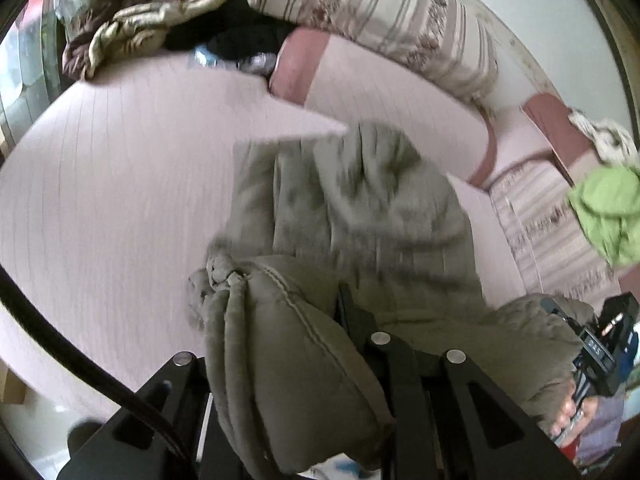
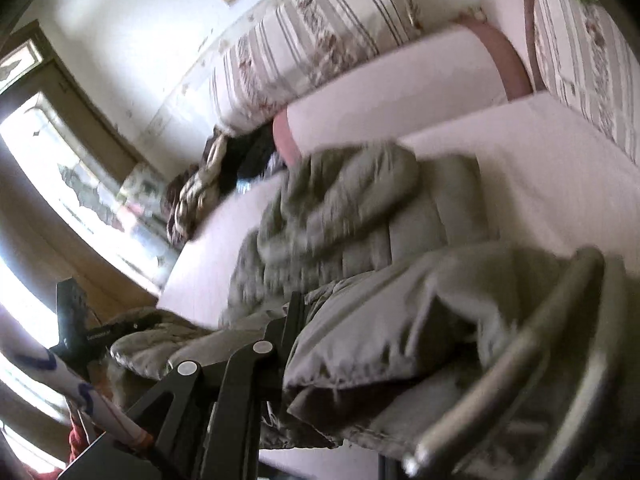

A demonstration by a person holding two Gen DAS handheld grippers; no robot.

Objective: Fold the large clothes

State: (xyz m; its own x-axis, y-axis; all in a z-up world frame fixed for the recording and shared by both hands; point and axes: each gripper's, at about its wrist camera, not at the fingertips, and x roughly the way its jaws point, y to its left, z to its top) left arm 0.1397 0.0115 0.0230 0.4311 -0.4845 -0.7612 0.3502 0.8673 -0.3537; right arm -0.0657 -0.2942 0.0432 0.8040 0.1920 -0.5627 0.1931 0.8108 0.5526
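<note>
An olive padded jacket (image 1: 352,208) hangs between my two grippers above the pale pink bed sheet (image 1: 100,180). Its lower part still rests crumpled on the bed. My left gripper (image 1: 288,320) is shut on a bunched, stitched edge of the jacket that spills over its fingers. At the right of the left wrist view, my right gripper (image 1: 600,344) is held by a hand and grips another edge. In the right wrist view the jacket (image 2: 352,216) drapes over my right gripper (image 2: 340,320), hiding one finger. My left gripper (image 2: 76,320) shows at the far left.
Striped floral bolsters (image 1: 372,12) line the wall behind the bed. A brown and cream blanket pile (image 1: 132,28) and black clothing (image 1: 240,36) lie at the far corner. A green garment (image 1: 608,208) sits on the right. A bright window (image 2: 60,152) is beyond the bed.
</note>
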